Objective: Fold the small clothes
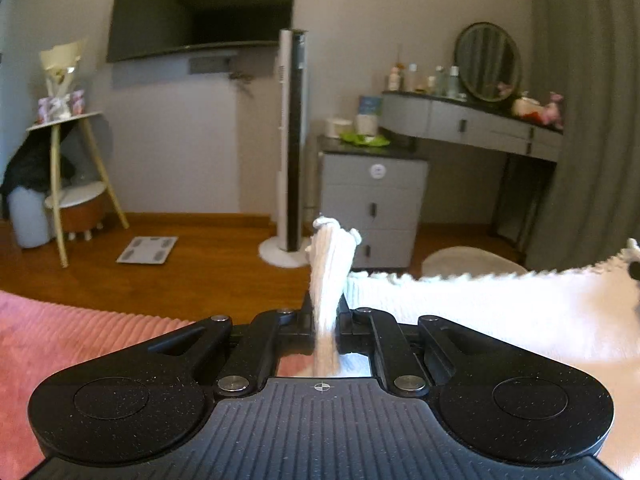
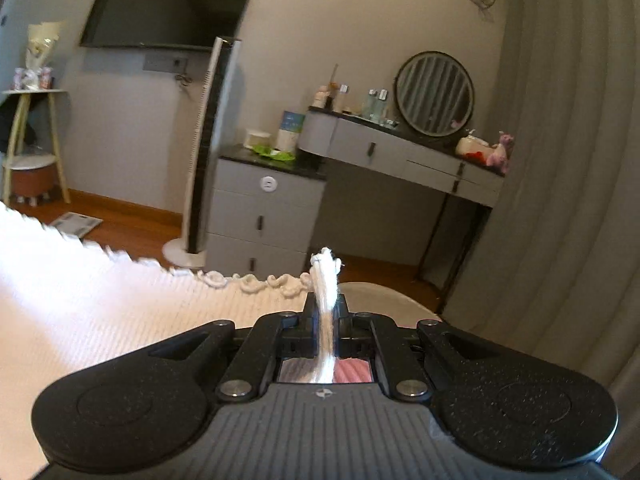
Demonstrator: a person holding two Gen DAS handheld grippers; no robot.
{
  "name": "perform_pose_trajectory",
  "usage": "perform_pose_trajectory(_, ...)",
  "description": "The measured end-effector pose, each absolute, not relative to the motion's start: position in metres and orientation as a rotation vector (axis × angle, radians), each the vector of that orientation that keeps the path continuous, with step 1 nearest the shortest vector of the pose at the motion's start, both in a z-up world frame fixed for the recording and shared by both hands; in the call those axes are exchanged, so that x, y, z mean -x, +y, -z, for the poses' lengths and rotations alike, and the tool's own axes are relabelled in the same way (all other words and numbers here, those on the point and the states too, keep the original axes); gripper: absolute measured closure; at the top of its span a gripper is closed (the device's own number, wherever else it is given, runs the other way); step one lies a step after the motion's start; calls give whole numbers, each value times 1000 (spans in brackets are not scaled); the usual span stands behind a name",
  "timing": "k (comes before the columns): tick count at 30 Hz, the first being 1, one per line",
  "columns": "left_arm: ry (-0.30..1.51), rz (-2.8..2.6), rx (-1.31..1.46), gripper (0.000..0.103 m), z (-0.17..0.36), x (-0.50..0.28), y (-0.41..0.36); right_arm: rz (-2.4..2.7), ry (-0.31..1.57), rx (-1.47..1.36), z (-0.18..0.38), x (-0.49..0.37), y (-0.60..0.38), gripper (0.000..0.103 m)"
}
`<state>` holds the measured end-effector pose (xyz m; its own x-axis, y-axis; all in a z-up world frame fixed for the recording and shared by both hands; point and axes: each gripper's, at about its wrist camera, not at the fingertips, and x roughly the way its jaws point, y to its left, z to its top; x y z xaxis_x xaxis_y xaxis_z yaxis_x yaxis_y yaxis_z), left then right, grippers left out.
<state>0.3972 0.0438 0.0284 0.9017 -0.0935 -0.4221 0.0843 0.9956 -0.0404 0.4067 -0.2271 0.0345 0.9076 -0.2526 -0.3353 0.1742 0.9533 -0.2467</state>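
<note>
A white knitted garment with a scalloped edge (image 1: 480,312) is held up in the air between both grippers. My left gripper (image 1: 326,304) is shut on one bunched corner of it, and the cloth stretches away to the right. My right gripper (image 2: 326,300) is shut on the other corner, and the white garment (image 2: 120,304) spreads to the left with its wavy trim along the top. The lower part of the garment is hidden below both views.
A pink ribbed bedspread (image 1: 60,340) lies below at the left. Beyond are a wooden floor (image 1: 200,268), a tower fan (image 1: 292,140), a grey drawer cabinet (image 1: 372,204), a dressing table with a round mirror (image 2: 434,94), a white stool (image 1: 472,262) and grey curtains (image 2: 560,160).
</note>
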Motion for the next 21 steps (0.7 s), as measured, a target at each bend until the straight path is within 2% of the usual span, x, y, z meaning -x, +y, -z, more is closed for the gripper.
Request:
perform_pose_trajectory(5,519,-17,-89,92,14,-426,36,265,435,235,-1,-433,-221,97)
perform_pose_trajectory(9,571,-73,-89,76,24,-430,36,286,468,210,4,-430,-224,92)
perform_pose_trajectory(11,551,-46,-42,68,15,-414,46,282,455,146,-7,-409,-230,76)
perform_pose_trajectory(13,560,-10,7,63,9,-397,57,250,436,40,-14,-376,-238,70)
perform_pose_trajectory(17,618,49,63,43,10,-357,61,137,434,-155,-5,-292,-238,69)
perform_pose_trajectory(21,689,84,-26,36,22,-332,43,137,478,-168,22,-247,-229,69)
